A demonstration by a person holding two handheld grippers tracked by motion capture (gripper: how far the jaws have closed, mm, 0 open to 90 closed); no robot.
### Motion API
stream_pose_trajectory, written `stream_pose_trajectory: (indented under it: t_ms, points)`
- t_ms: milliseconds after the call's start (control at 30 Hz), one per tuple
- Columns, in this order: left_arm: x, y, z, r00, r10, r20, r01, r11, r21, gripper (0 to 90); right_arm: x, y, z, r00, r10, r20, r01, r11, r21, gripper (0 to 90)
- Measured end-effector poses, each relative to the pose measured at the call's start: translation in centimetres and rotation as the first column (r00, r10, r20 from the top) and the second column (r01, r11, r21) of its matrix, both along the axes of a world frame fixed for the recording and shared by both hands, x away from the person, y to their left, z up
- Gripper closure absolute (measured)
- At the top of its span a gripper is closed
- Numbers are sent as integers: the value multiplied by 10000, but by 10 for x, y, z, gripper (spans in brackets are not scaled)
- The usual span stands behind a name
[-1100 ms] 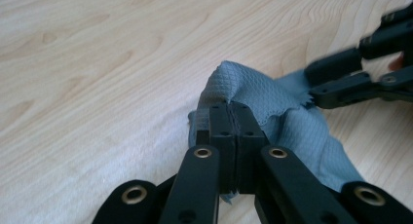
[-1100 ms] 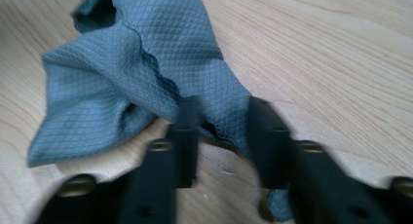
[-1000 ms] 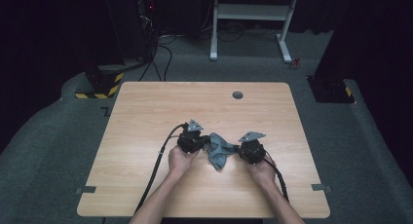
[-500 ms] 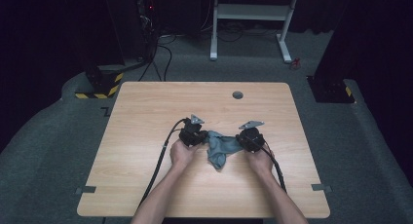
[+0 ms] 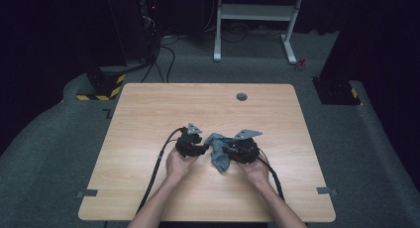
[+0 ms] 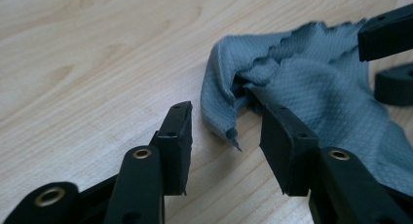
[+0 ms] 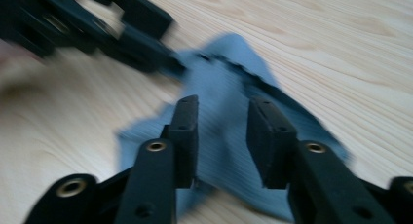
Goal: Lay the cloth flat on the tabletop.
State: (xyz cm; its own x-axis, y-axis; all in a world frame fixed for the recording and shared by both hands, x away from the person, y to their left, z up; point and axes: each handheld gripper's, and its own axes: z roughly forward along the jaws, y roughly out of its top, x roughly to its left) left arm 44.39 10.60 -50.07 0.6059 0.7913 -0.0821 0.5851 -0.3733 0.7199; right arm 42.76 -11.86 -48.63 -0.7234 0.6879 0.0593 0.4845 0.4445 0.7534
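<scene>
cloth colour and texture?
Grey-blue cloth with a fine waffle weave; the left gripper view shows it best.

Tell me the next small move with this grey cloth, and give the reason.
Probably draw both grippers back off the cloth. The left gripper and the right gripper have just been opening; their jaws stand apart with cloth between them but unpinched. It lies bunched on the table, so it looks released.

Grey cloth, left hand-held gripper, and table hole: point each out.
grey cloth (image 6: 311,83): left gripper view, rumpled middle.
left hand-held gripper (image 6: 225,139): left gripper view, between its fingertips.
table hole (image 5: 241,96): high view, its centre.
</scene>
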Motion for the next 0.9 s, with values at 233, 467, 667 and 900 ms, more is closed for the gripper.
stream_pose_trajectory:
  t_ms: [233,467,667,900]
  points:
    - [7,-8,-8,9999,-46,-98,50,9991,418,885,2,16,-6,9997,151,-180,-163,9976,-680,887]
    - [11,4,13,9989,397,263,-402,9990,203,897,-14,-3,5,9985,361,415,-334,9974,-645,896]
    - [17,16,24,9960,818,364,-831,9959,347,897,-37,-36,7,9972,341,667,-303,9979,-570,897]
    - [24,10,11,9971,767,-24,-766,9967,274,725,-44,-65,-14,10000,19,6,-19,9949,-1013,864]
